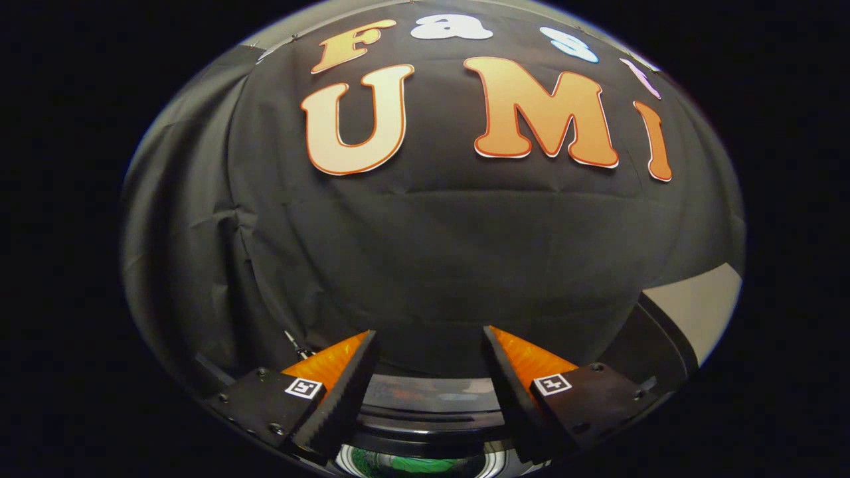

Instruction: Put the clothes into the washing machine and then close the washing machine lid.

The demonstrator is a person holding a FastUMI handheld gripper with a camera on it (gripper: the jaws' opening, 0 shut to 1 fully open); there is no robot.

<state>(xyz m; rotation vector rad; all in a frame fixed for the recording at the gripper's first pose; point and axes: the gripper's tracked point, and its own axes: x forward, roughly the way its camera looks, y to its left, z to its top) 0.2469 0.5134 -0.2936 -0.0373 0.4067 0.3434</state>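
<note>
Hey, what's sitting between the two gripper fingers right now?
Nothing is gripped: the gripper is open. In the gap, the gripper view shows the washing machine's dark rim, with something green below it.

Pale surface [697, 305], table or floor unclear, lies beside the dark washing machine [431, 418]; green clothes [415, 465] lie inside it, below the wide-apart jaws.
</note>
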